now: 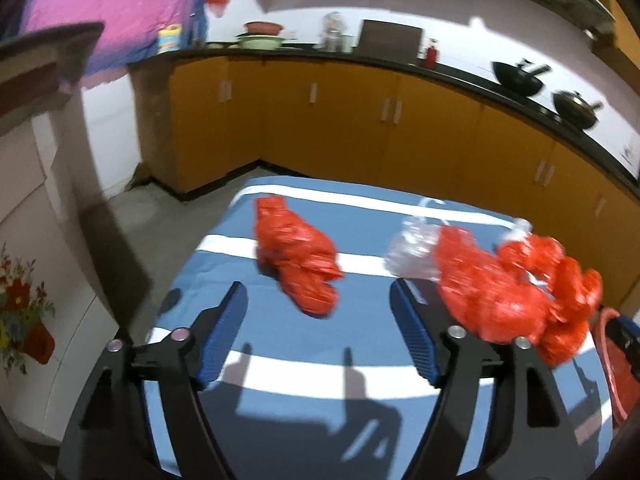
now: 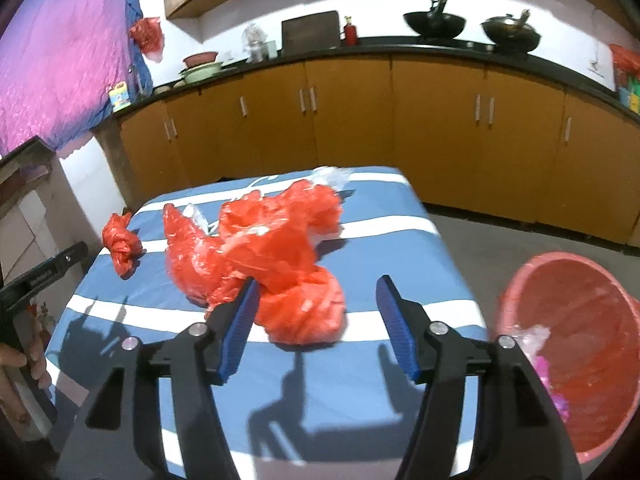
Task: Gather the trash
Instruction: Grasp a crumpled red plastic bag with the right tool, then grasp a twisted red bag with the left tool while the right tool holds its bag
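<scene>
A small crumpled red plastic bag (image 1: 298,258) lies on the blue-and-white striped table (image 1: 304,408), just beyond my open, empty left gripper (image 1: 318,300). A larger heap of red plastic bags (image 1: 516,292) with clear plastic (image 1: 414,248) lies to its right. In the right wrist view the heap (image 2: 264,256) sits before my open, empty right gripper (image 2: 316,292), its left finger (image 2: 240,320) against the heap's near edge. The small bag (image 2: 122,246) lies at the table's left. A pink bin (image 2: 576,344) with some trash stands on the floor to the right.
Orange cabinets (image 2: 360,120) under a dark counter run behind the table, with woks (image 2: 434,24), bowls and a red bottle on top. A pink-purple cloth (image 1: 108,12) hangs at the left. The left gripper's body (image 2: 44,276) shows at the right view's left edge.
</scene>
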Demonstrator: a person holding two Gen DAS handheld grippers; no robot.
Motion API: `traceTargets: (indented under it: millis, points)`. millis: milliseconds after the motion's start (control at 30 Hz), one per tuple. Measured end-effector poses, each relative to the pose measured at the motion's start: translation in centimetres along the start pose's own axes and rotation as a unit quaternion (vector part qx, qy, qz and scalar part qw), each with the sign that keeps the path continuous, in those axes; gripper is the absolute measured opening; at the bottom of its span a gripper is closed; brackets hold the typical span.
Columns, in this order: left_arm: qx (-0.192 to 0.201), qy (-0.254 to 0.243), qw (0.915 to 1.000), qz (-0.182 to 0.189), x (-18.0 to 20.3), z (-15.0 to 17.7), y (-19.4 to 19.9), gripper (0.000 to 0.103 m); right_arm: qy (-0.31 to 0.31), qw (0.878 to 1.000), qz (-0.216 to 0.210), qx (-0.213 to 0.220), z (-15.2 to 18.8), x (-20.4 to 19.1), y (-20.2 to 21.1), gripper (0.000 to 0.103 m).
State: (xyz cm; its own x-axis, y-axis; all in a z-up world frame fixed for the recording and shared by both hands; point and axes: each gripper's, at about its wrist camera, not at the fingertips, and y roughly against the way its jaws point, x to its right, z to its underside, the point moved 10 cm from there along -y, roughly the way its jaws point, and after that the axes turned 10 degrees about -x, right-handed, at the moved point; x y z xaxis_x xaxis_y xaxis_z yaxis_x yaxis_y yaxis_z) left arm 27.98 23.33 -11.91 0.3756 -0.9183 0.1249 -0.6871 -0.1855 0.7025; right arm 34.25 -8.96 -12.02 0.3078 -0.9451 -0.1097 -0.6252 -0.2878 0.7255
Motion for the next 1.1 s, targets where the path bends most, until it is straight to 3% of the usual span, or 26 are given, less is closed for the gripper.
traceTargets:
  millis: [267, 367, 433, 600, 767, 900, 967, 1100]
  points:
    - [-0.018, 0.017, 0.9997, -0.001, -1.7, -1.2, -3.1, 0.078, 0.026, 0.999, 0.02, -0.04, 0.3, -1.2, -3.8, 0.063]
    - [-0.024, 0.007, 0.9997, -0.004, -1.4, -1.5, -4.2, 0.08, 0.034, 0.998, 0.023, -0.054, 0.6, -1.6, -4.6, 0.032]
    - [-0.028, 0.002, 0.9996, -0.006, -1.3, -1.8, -5.0, 0.08, 0.04, 0.998, 0.023, -0.052, 0.8, -1.8, -4.6, 0.021]
    - [-0.041, 0.004, 0.999, -0.018, -1.4, -2.3, -6.7, 0.08, 0.039, 0.998, 0.032, -0.038, 0.7, -1.4, -3.8, 0.012]
    - [-0.058, 0.016, 0.9978, -0.026, -1.9, -2.5, -8.2, 0.079, 0.019, 0.999, 0.032, -0.034, 0.8, -0.1, -3.1, 0.011]
    - [-0.078, 0.008, 0.9968, -0.016, -1.3, -2.1, -9.2, 0.065, 0.006, 0.999, 0.033, -0.033, 0.8, 0.8, -2.9, 0.011]
    - [-0.085, -0.001, 0.9964, -0.008, -0.7, -1.9, -9.4, 0.045, 0.004, 0.999, 0.033, -0.033, 0.9, 0.9, -2.9, 0.011]
    - [-0.086, -0.022, 0.9961, -0.002, 0.2, -1.3, -9.3, 0.03, 0.0, 0.999, 0.035, -0.033, 1.3, 1.2, -2.8, 0.011]
